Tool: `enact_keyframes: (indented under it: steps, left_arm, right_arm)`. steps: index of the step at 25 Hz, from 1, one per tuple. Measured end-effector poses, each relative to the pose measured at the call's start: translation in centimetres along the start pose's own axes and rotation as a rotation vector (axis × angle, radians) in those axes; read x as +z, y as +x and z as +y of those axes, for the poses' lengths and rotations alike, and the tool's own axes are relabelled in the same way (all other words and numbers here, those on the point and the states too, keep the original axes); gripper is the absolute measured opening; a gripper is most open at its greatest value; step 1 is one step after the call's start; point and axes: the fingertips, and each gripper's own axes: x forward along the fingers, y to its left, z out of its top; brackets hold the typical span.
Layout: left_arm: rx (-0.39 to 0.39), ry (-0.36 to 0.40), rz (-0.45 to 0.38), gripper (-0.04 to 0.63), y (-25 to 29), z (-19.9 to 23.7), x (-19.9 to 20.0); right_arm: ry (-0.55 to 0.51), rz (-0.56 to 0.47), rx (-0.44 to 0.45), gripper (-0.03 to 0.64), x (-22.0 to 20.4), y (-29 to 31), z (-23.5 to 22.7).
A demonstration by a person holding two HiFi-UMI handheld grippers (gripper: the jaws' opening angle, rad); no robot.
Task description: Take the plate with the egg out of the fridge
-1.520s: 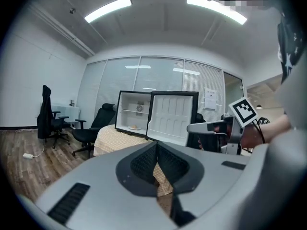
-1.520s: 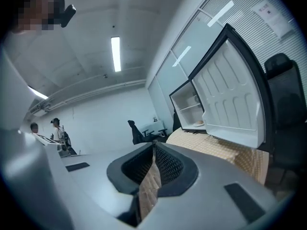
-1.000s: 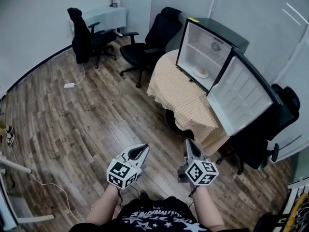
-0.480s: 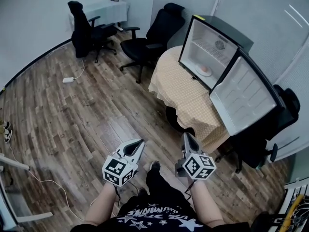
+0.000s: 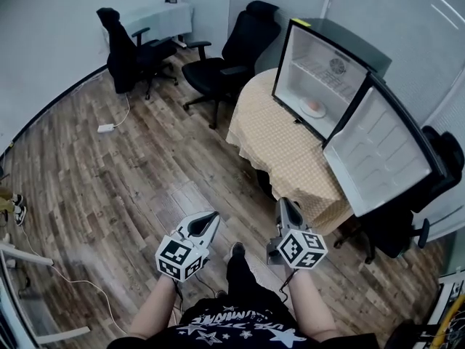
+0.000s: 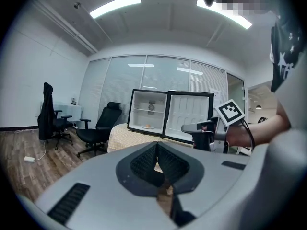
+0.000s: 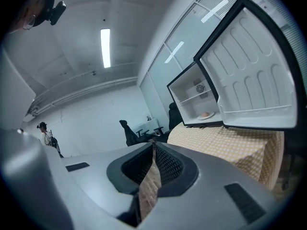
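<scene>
Both pairs of jaws are pressed together on nothing, the left gripper [image 5: 213, 216] and the right gripper [image 5: 282, 203] held low before the person. The plate [image 5: 314, 108] with the egg [image 5: 316, 105] lies well ahead and to the right, on the floor of the open fridge [image 5: 347, 41] atop the cloth-covered bench [image 5: 280, 151] — nearer the right gripper, I judge.

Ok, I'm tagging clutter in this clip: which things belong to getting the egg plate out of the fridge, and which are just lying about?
For the job: fridge, its open door, plate with the egg, left gripper and right gripper, both shut and empty.

Lying about: office chair by the table, office chair by the desk, power strip.
</scene>
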Motion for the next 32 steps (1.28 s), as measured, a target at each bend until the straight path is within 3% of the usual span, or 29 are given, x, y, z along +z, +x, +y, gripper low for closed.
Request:
enact_keyframes:
  steps: [16,32]
  left_arm:
    - [-0.030,0.012,0.049,0.008,13.8,5.8,3.7]
    - [-0.069,0.031,0.041,0.008,23.0,7.4,6.6]
  right_arm:
    - [0.028,0.000,-0.050,0.035,5.5,11.2,-9.5]
    - [-0.032,-0.037,-0.058,0.035,9.8,16.6,-14.1]
